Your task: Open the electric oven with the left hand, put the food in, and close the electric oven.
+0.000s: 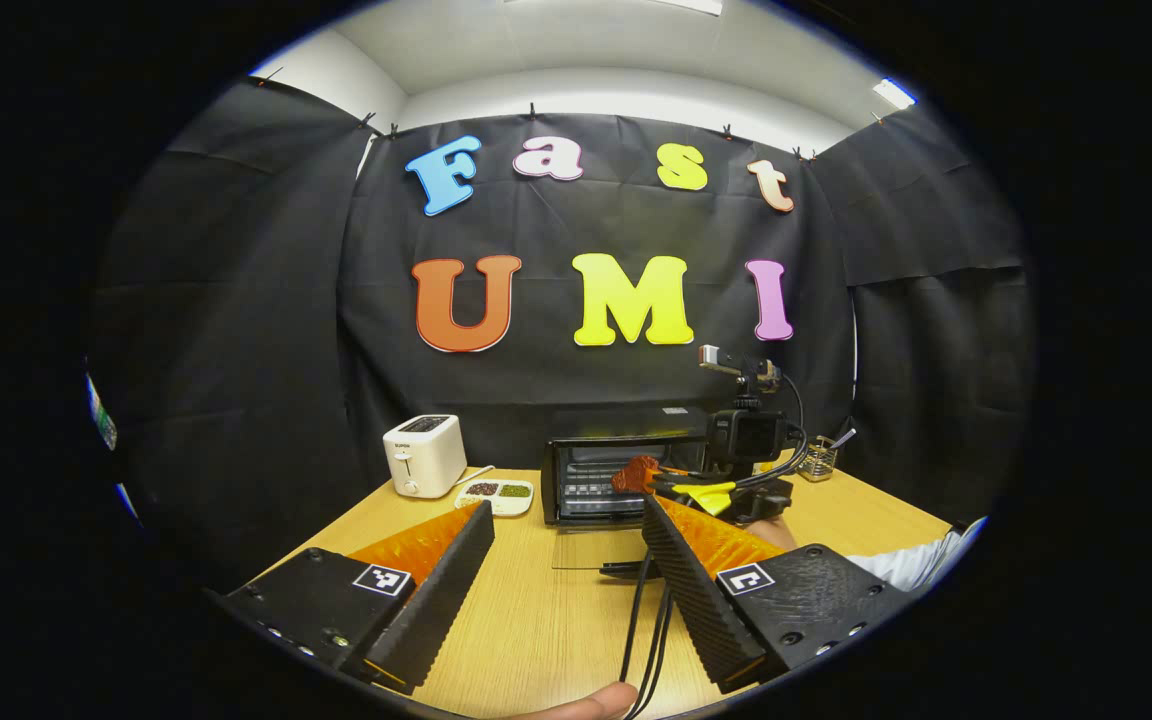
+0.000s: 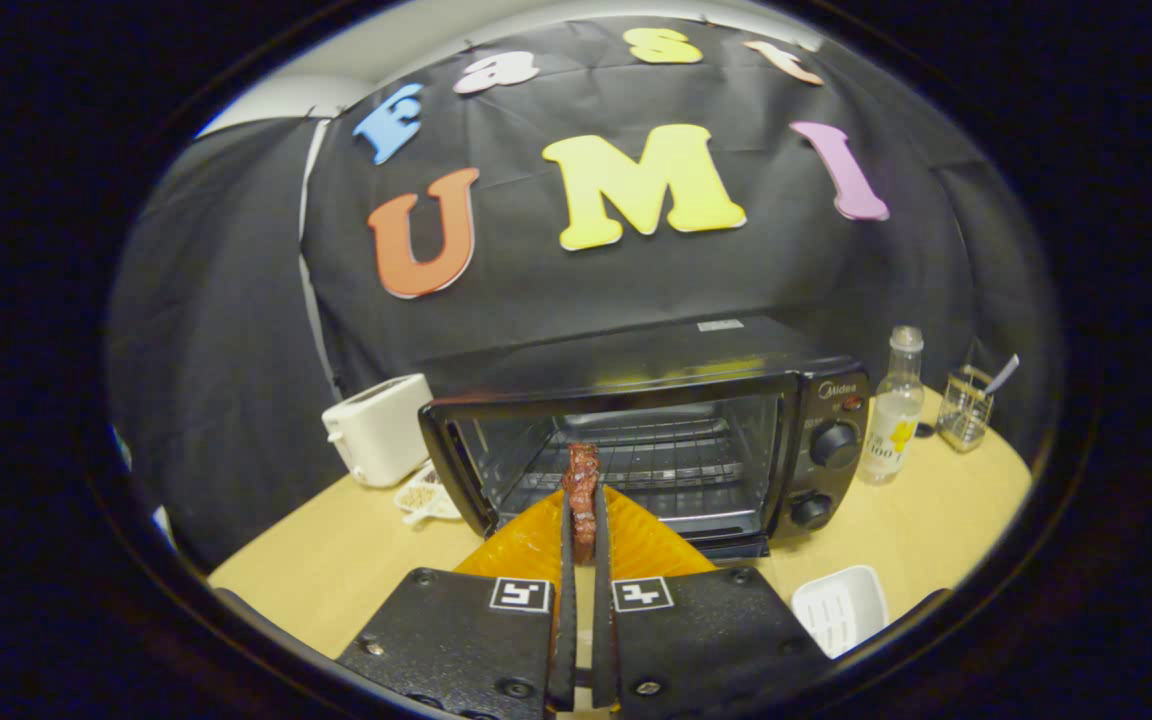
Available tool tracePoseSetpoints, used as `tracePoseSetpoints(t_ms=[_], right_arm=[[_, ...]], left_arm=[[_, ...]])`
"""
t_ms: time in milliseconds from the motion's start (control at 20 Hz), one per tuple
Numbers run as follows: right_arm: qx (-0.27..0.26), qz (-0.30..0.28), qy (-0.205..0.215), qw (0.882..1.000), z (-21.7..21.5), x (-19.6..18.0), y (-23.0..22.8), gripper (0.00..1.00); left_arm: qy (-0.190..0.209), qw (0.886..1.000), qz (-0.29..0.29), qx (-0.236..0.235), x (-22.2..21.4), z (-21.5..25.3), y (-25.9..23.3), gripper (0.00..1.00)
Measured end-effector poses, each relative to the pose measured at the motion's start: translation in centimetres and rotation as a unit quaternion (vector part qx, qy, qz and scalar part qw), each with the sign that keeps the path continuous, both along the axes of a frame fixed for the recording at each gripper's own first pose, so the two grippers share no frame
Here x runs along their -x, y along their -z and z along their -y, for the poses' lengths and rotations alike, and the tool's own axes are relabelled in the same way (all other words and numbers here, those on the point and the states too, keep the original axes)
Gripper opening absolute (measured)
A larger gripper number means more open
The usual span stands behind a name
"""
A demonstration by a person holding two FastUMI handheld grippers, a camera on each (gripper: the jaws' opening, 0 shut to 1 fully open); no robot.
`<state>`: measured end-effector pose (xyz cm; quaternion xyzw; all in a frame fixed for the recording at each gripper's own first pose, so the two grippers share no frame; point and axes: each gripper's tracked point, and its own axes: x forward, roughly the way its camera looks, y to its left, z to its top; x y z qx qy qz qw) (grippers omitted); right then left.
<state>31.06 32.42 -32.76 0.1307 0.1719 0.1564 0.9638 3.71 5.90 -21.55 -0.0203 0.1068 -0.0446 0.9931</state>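
The black electric oven [image 1: 601, 478] [image 2: 656, 440] stands at the back of the wooden table with its glass door [image 1: 598, 548] folded down flat. My left gripper [image 1: 566, 570] is open above the table, well in front of the oven, holding nothing. My right gripper [image 2: 583, 520] is shut on a reddish-brown piece of food [image 2: 582, 478], held upright just before the oven's mouth and its wire rack [image 2: 651, 460]. In the left gripper view the food [image 1: 636, 472] hangs in front of the oven opening, held by the right gripper [image 1: 681, 488].
A white toaster [image 1: 424, 455] [image 2: 376, 428] and a small dish of beans [image 1: 498, 492] sit left of the oven. A clear bottle [image 2: 894, 405] and a wire holder [image 2: 966, 410] stand to its right. A white tray [image 2: 841, 607] lies near the front. Cables [image 1: 648, 620] trail across the table.
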Motion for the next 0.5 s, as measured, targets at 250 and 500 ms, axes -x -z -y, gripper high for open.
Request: tracePoseSetpoints(t_ms=[250,500], right_arm=[[-0.153,-0.028,0.079,0.985,-1.1,-3.7,1.1,0.09],[-0.237,-0.065,0.125,0.961,-1.2,-8.3,3.7,0.1]], left_arm=[[-0.019,1.0,-0.003,-0.004,-0.4,-2.2,0.7,0.95],[-0.036,0.999,-0.011,0.004,-0.9,-4.0,1.9,0.95]])
